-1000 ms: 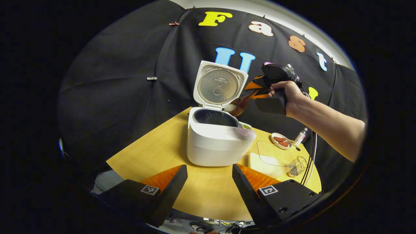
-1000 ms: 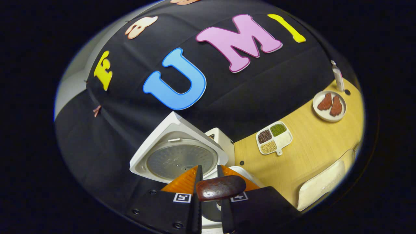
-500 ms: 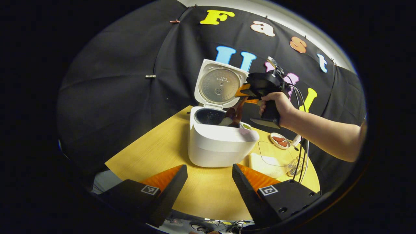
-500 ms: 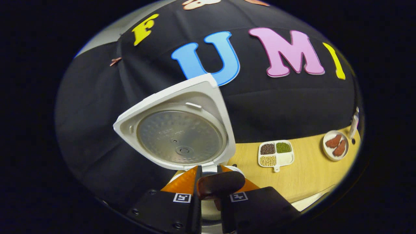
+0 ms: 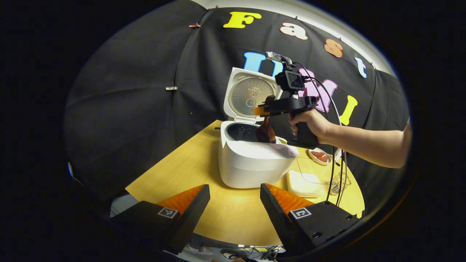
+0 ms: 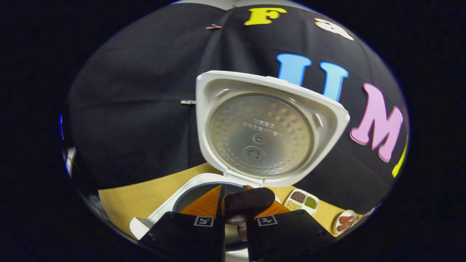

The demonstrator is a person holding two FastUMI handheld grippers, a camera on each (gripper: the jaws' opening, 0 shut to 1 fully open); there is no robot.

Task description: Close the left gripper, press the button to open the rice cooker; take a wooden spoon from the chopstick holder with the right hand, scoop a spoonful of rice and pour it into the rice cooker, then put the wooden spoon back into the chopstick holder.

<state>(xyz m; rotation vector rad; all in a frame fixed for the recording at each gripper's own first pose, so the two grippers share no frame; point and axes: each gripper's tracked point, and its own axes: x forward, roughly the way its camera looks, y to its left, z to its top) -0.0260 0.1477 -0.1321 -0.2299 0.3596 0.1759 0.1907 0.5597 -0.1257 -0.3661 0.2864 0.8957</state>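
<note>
Right hand-held gripper (image 6: 235, 214) pinches wooden spoon (image 5: 265, 131) above rice cooker (image 5: 251, 160) rim; left hand-held gripper (image 5: 235, 203) spread.

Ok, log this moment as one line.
stage: pouring | right gripper: shut on wooden spoon, bowl over rice cooker pot | lid: open | left gripper: open, idle

left gripper view looked from low over the counter's (image 5: 189, 163) near edge, well back from the rice cooker (image 5: 251, 163). right gripper view sat close above it, facing its raised lid (image 6: 262, 131); both shared cooker.
</note>
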